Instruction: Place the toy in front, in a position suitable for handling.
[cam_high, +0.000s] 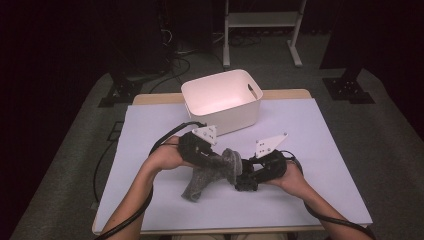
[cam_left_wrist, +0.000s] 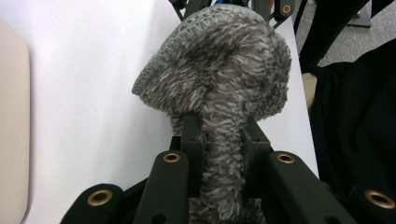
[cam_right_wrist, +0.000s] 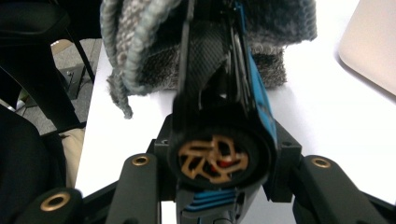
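Person at the table, a gripper in each hand, both meeting over the middle of the white table cover (cam_high: 320, 150).

Left gripper (cam_left_wrist: 219, 135): jaws pinched tight on a fold of a grey fuzzy knit sock (cam_left_wrist: 219, 65). The fabric is squeezed thin between them, then balloons out beyond the tips, its ribbed cuff edge curving over the top. In the high view the sock (cam_high: 210, 172) trails down from this gripper (cam_high: 212, 155), its lower end lying on the cover.

Right gripper (cam_right_wrist: 219, 140): jaws closed around a black cylindrical tool with blue trim (cam_right_wrist: 219, 107). Its far end pushes into the sock's (cam_right_wrist: 140, 42) opening just ahead of the tips. From above, this gripper (cam_high: 247, 175) sits right beside the sock.

White plastic bin (cam_high: 222, 100) stands beyond both grippers, apart from them, toward the table's far edge.
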